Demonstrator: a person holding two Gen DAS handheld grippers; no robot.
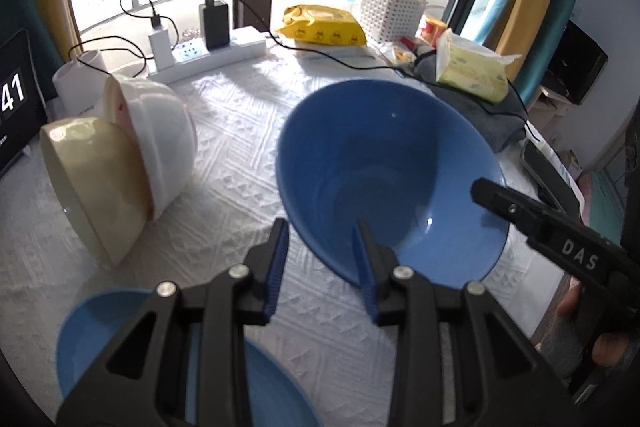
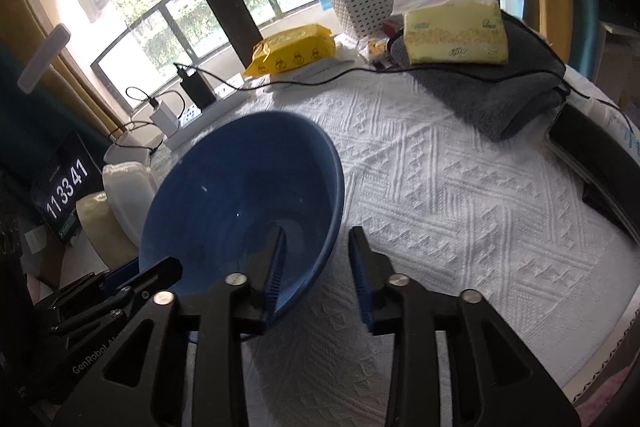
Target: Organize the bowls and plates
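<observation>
- Two grippers meet at one large blue bowl (image 1: 384, 183) on a surface (image 1: 240, 163) covered by a white textured cloth, near a bright balcony window.
- Left gripper (image 1: 322, 261) has its jaws spread apart, straddling the near-left rim of the blue bowl: one blue-padded finger sits inside the bowl, the other outside over the cloth. It is released, not pinching the rim.
- Right gripper (image 2: 316, 259) likewise straddles the bowl's rim on the opposite side, its left finger inside the bowl and its right finger outside above the cloth; its jaws stand apart, with a visible gap at the rim.
- The blue bowl appears tilted, its opening turned toward the cameras; whether its base rests on the cloth cannot be told.
- To the bowl's left, a cream bowl (image 1: 92, 187) and a white bowl (image 1: 160, 135) lie on their sides, nested one against the other, close to a dark clock display (image 1: 14, 99).
- A second blue dish (image 1: 100, 339), partly hidden by the left gripper's body, sits at the near-left edge in the left wrist view.
- At the back of the surface: a white power strip (image 1: 208, 53) with chargers plugged in, a yellow wipes pack (image 1: 324, 27), a white perforated basket (image 1: 390, 13), and a yellow tissue pack (image 1: 472, 69) resting on a folded grey towel (image 2: 492, 87).
- A black cable (image 2: 360, 71) trails across the cloth behind the bowl.
</observation>
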